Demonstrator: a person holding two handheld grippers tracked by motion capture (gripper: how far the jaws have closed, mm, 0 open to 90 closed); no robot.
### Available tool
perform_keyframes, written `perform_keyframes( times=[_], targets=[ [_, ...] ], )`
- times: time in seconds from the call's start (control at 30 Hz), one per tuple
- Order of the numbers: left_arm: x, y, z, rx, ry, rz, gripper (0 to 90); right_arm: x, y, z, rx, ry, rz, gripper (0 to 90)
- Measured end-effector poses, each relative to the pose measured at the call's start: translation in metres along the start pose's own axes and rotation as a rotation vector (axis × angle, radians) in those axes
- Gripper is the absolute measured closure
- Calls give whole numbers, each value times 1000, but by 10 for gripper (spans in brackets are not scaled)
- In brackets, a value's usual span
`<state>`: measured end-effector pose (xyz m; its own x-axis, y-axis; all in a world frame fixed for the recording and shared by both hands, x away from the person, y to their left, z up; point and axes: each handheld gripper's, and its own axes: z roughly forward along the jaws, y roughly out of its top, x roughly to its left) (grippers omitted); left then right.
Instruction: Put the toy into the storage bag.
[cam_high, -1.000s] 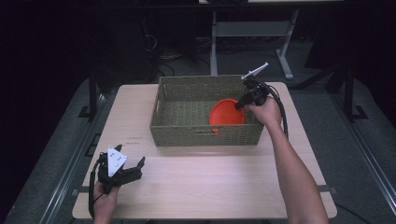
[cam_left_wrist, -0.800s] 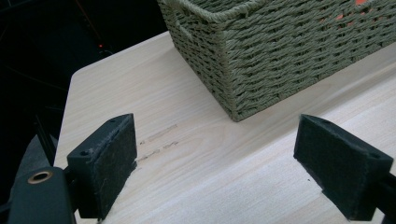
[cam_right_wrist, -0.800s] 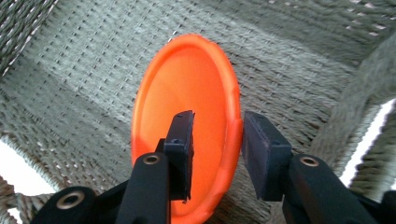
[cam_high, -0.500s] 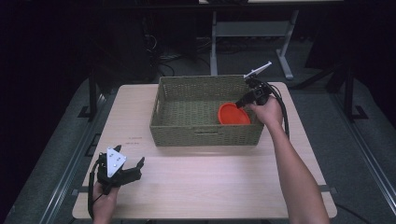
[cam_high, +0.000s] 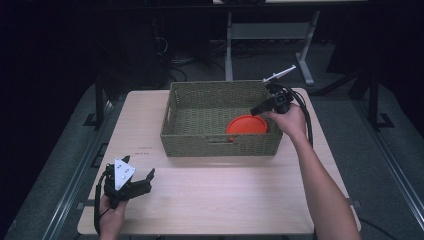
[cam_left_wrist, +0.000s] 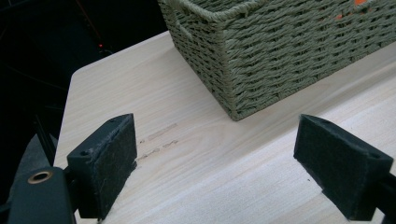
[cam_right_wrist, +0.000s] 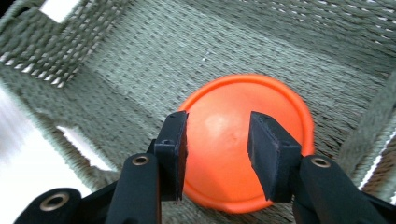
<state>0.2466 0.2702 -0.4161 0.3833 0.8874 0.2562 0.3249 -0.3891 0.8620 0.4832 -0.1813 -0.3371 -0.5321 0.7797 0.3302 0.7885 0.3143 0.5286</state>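
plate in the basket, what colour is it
Orange plate; the right gripper view shows it best.

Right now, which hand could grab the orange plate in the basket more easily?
The right. The right gripper hangs open right over the orange plate inside the basket. The left gripper sits open by the table's near corner, far from the basket.

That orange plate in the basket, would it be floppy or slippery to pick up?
The orange plate keeps a crisp round rim, so it is probably stiff plastic. Its smooth, slightly glossy face could slip between pads. It looks thin, so likely light, and it lies flat on the basket floor, so rolling seems unlikely.
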Motion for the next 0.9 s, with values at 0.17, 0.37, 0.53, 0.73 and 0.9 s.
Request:
perform_keyframes(
  times=[0.17,0.37,0.53,0.73,0.9],
  targets=[
    [0,0,0,1,0,2,127,3,-5,-6,-22,26,-3,516],
    [0,0,0,3,0,-2,127,7,-12,-19,-47,56,-10,459],
    [0,0,0,4,1,-3,128,11,-17,-33,-58,86,-22,388],
    [0,0,0,4,1,-4,128,12,-28,-44,-84,102,-41,359],
    [0,0,0,6,3,-5,127,12,-38,-52,-104,80,-51,342]
  ],
)
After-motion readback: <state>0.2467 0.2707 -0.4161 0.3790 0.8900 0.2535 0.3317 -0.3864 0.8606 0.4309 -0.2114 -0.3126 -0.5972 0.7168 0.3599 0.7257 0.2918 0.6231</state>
